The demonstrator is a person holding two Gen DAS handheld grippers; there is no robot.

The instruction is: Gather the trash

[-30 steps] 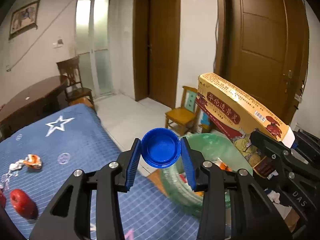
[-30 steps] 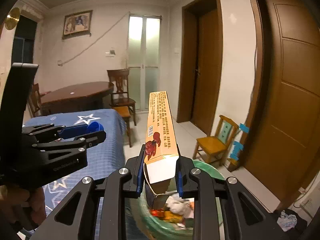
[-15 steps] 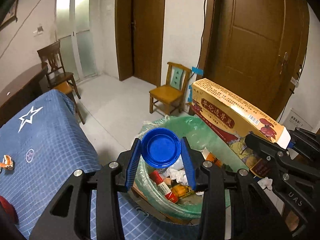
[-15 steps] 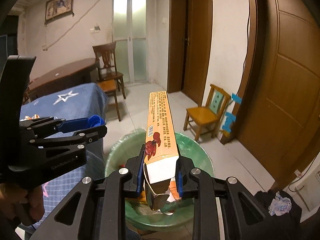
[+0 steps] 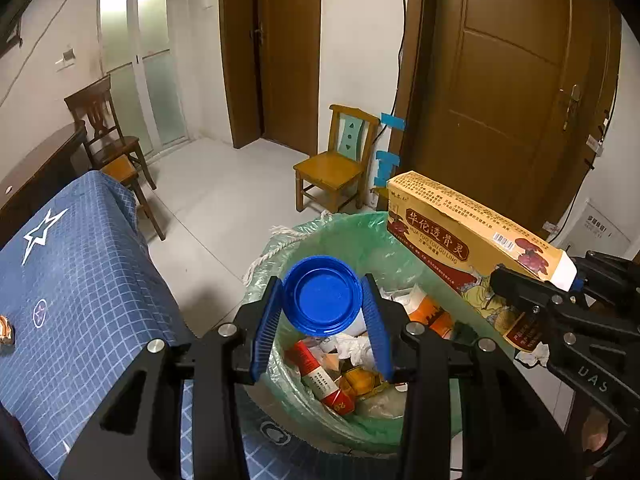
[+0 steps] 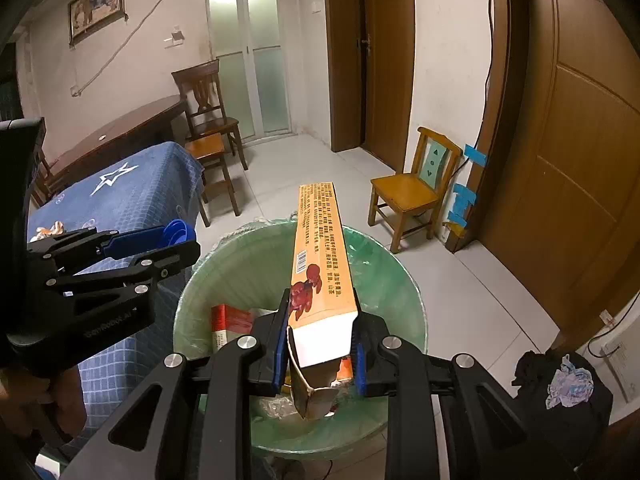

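My left gripper (image 5: 323,300) is shut on a blue plastic lid (image 5: 322,295) and holds it over the near rim of the green-lined trash bin (image 5: 352,232). The lid also shows in the right wrist view (image 6: 176,232), left of the bin (image 6: 384,264). My right gripper (image 6: 320,344) is shut on the end of a long orange cardboard box (image 6: 322,256), held over the bin's middle. The box also shows in the left wrist view (image 5: 472,232), above the bin's right side. The bin holds paper scraps and small cartons (image 5: 320,376).
A table with a blue star-pattern cloth (image 5: 72,288) stands left of the bin, with a scrap of wrapper (image 6: 48,229) on it. A small wooden chair (image 5: 336,164) and brown doors (image 5: 508,92) lie beyond. A dark bag with a rag (image 6: 568,380) sits at right.
Both grippers moved right from above the table to over the bin and tilted downward, still holding the lid and the box. The bin's contents came into view.
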